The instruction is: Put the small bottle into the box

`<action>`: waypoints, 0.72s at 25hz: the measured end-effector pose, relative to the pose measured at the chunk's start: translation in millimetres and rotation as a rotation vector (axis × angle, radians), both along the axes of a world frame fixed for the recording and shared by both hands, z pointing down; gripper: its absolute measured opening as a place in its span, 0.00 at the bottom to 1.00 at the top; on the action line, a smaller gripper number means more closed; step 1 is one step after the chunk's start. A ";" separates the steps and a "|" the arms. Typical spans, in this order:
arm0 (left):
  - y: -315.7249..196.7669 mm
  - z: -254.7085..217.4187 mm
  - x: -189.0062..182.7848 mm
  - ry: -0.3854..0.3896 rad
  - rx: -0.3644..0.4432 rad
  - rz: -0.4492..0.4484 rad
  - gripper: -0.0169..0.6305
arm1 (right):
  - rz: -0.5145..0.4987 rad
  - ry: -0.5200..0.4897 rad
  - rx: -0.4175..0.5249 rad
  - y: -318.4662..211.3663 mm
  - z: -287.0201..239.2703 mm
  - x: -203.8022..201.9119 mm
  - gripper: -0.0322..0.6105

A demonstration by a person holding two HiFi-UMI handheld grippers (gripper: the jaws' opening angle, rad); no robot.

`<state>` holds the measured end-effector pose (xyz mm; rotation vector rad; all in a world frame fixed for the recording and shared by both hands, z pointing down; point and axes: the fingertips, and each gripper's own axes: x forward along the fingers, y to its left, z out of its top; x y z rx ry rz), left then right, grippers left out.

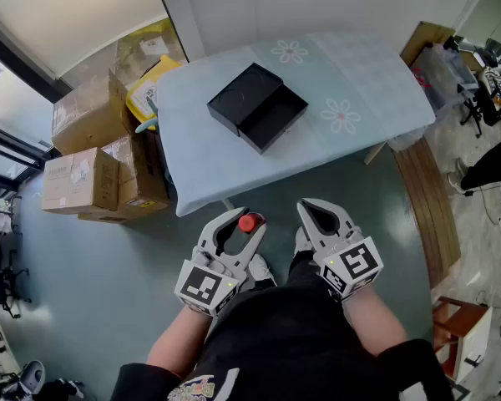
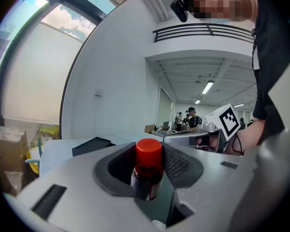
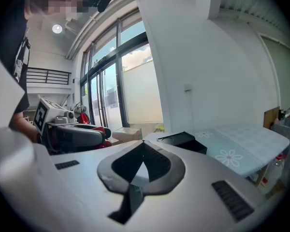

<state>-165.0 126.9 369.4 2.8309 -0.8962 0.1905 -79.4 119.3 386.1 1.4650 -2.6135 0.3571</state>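
**Student:** Where is the small bottle (image 2: 148, 170) at this stage?

**Tutor:** Between the jaws of the left tongs (image 1: 243, 221). They pinch its dark body and the red cap stands upright above them. The right tongs (image 1: 321, 215), just beside the left pair, are pressed together at the tips and carry nothing.

**Student:** And the box (image 1: 271, 115)?

**Tutor:** It lies open on the worktop (image 1: 367, 73), black, ahead of both tongs and well apart from them. Its two halves lie side by side, and both look empty.

**Student:** So how far along is the task?

**Tutor:** Judged from this, the pick-up is done. What is left is the carry forward over the worktop, the lowering into the open box, and the release.
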 end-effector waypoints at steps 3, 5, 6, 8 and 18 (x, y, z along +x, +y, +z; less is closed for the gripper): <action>-1.2 0.8 0.2 0.003 0.001 -0.002 0.27 | -0.001 -0.001 0.000 -1.1 0.3 -0.5 0.06; -1.5 1.8 0.3 0.002 0.000 -0.003 0.27 | -0.008 -0.003 0.006 -1.0 -0.4 -1.5 0.06; -1.5 2.3 0.6 0.000 0.000 -0.003 0.27 | -0.011 -0.004 0.010 -0.8 -1.0 -1.9 0.06; -1.1 2.7 1.4 -0.003 0.000 -0.002 0.27 | -0.013 -0.003 0.015 -0.2 -1.8 -1.8 0.06; -8.1 2.0 5.3 -0.010 0.000 -0.010 0.27 | -0.021 -0.007 0.021 -9.9 -3.9 4.3 0.06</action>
